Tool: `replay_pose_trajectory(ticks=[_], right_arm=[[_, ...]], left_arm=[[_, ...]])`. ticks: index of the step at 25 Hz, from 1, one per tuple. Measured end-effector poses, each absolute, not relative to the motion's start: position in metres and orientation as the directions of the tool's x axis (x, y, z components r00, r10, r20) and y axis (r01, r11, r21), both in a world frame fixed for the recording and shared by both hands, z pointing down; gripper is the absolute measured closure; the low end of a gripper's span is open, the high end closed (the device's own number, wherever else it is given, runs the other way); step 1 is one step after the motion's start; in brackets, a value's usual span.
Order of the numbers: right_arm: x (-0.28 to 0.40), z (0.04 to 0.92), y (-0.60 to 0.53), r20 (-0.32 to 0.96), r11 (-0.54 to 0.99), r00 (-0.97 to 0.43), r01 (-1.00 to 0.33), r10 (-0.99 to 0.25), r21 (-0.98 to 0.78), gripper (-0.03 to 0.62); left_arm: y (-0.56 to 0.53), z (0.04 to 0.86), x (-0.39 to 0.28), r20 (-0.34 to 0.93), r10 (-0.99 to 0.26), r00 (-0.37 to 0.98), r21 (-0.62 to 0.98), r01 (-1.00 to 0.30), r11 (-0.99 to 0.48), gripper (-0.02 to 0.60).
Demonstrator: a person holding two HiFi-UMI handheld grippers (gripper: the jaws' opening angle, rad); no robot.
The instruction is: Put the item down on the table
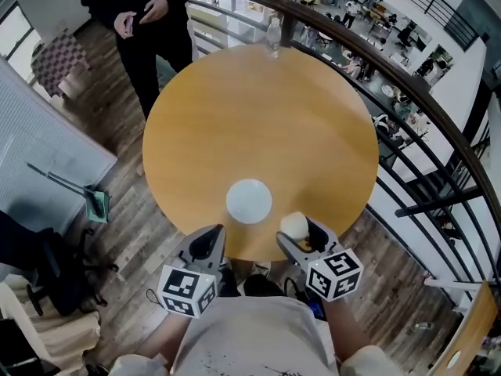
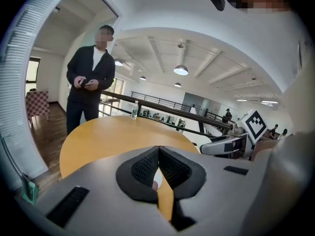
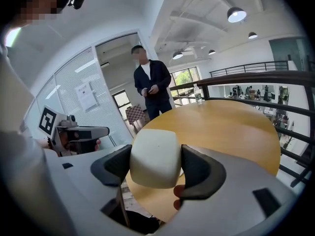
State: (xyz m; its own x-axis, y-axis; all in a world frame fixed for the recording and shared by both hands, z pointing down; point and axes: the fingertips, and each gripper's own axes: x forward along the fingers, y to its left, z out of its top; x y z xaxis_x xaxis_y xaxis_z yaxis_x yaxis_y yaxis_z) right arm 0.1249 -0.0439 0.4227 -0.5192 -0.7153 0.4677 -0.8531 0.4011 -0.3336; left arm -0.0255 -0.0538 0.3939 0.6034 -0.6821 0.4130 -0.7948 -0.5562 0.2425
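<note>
Since it's yet to be set down, the cream rounded block (image 3: 153, 157) is pinched in the right gripper (image 1: 300, 233) over the round wooden table (image 1: 258, 124), left gripper (image 1: 210, 242) closed, empty.

We see a person in dark clothes (image 1: 145, 14) standing on the wooden floor (image 1: 133, 202) with both hands held together at the waist, near a checkered chair (image 1: 61, 57), while a clear bottle (image 1: 272, 36) stands upright just beside the curved dark railing (image 1: 407, 81). We also make out a white round disc (image 1: 249, 200) lying flat, a green dustpan (image 1: 97, 204) on the floor beside a grey slatted partition (image 1: 39, 143), and round ceiling lamps (image 2: 180, 70) lit overhead.
</note>
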Motion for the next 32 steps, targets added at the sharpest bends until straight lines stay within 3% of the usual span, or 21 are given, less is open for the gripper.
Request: replay_pose_trajectory(ticks=[12,32], right_arm=[[0.099,0.459,-0.096,0.555,0.393,-0.487,-0.873,-0.674,-0.289,0.279],[0.062,0.551,-0.150,0.693,0.439,-0.468,-0.866,-0.549,-0.237,0.279]], left_arm=[[-0.095,0.420,-0.037,0.438,-0.632,0.640,0.261,-0.763,-0.591,0.560],[-0.140,0.475,-0.044,0.463,-0.660,0.591,0.219,-0.798,-0.561,0.560]])
